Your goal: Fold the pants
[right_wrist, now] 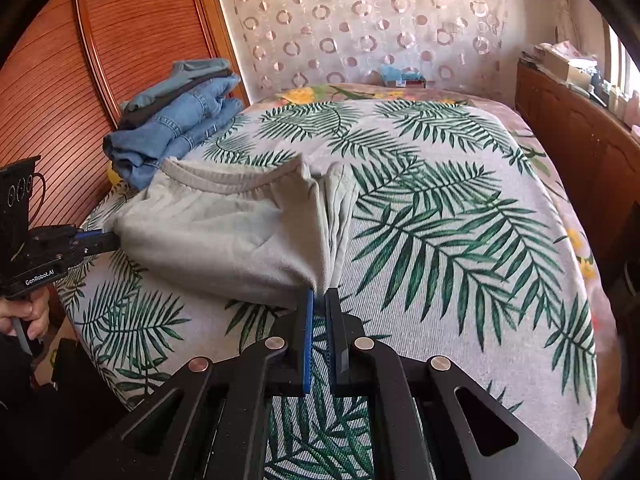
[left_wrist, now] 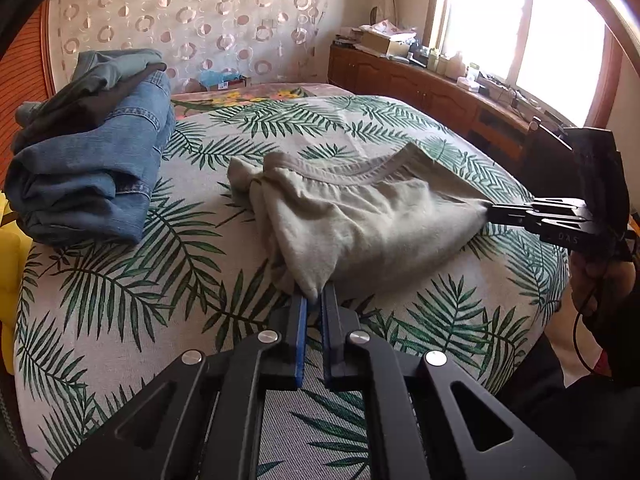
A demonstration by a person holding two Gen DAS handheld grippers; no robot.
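Light grey-beige pants (left_wrist: 360, 212) lie partly folded on the leaf-print bed cover, waistband away from me; they also show in the right wrist view (right_wrist: 224, 232). My left gripper (left_wrist: 314, 294) is shut on the near corner of the pants. My right gripper (right_wrist: 319, 294) is shut on another corner of the same pants. The right gripper also shows from the side at the right of the left wrist view (left_wrist: 490, 212). The left gripper shows at the left of the right wrist view (right_wrist: 110, 240). The fabric is held taut between them, slightly off the bed.
A pile of folded jeans and dark clothes (left_wrist: 92, 152) sits at the bed's far left, near the wooden headboard (right_wrist: 80, 64). A wooden cabinet (left_wrist: 432, 92) with clutter runs under the window on the right. The leaf-print bed cover (right_wrist: 460, 220) stretches to the right.
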